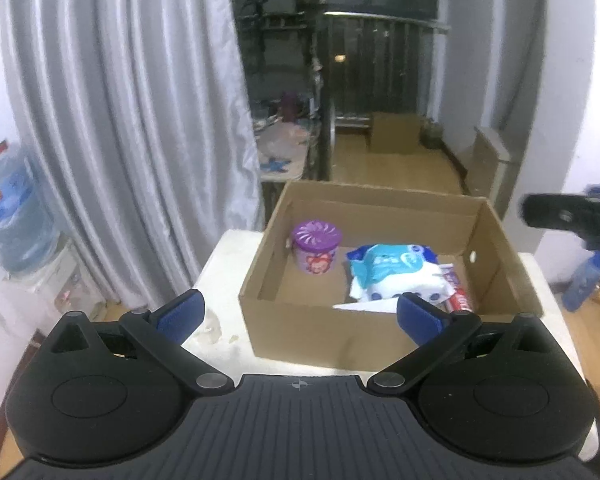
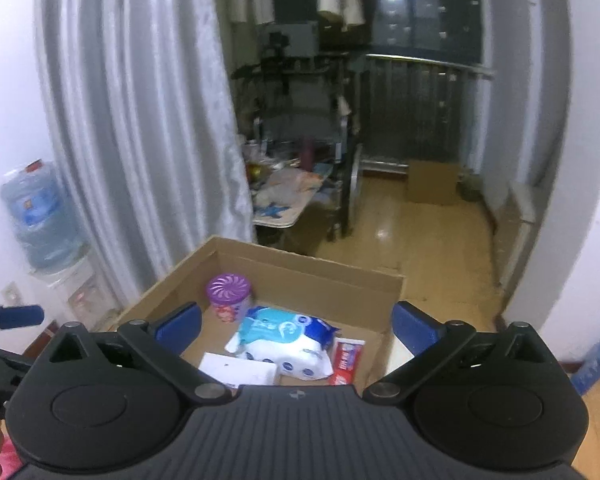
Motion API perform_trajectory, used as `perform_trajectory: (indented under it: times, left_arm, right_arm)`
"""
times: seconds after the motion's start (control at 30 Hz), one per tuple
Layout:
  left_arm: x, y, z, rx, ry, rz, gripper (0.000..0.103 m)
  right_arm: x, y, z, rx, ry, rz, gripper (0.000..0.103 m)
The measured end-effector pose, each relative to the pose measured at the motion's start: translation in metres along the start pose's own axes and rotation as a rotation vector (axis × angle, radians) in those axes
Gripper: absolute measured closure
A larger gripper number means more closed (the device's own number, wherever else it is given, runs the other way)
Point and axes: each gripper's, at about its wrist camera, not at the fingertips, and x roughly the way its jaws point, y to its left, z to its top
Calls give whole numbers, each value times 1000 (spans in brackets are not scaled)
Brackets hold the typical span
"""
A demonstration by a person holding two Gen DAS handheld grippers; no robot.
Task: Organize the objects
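An open cardboard box (image 1: 300, 320) stands on a white table (image 1: 220, 280). Inside it are a purple round canister (image 1: 316, 249), a blue and white wipes pack (image 1: 396, 272), a red toothpaste box (image 1: 460, 302) and a white flat box (image 1: 364, 306). My left gripper (image 1: 300, 316) is open and empty, held before the box's near wall. My right gripper (image 2: 296, 328) is open and empty above the box (image 2: 300, 276), over the wipes pack (image 2: 288, 340), canister (image 2: 229, 297), toothpaste box (image 2: 346, 360) and white box (image 2: 240, 368). The right gripper also shows in the left wrist view (image 1: 572, 216).
A grey curtain (image 1: 132, 120) hangs behind the table on the left. A water jug (image 1: 12, 208) stands at far left. A blue bottle (image 1: 584, 280) stands on the floor at right. A cluttered rack (image 2: 292, 184) and a cardboard box (image 2: 432, 182) lie beyond on the balcony floor.
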Motion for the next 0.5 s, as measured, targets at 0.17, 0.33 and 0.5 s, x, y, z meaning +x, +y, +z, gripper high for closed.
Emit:
perform_trajectory:
  times: [0.17,0.33,0.5]
  left_arm:
    - [18,1,-6,10,50,-26,0]
    - [31,-3,-9,47,105,-41,0]
    - [39,-1,-8,20,130,-47,0]
  right_arm:
    - [9,-5,-33,110,44,-62,0]
    - [23,-10,-56,195,131,-83,0]
    - [32,0,-62,171,171,-71,0]
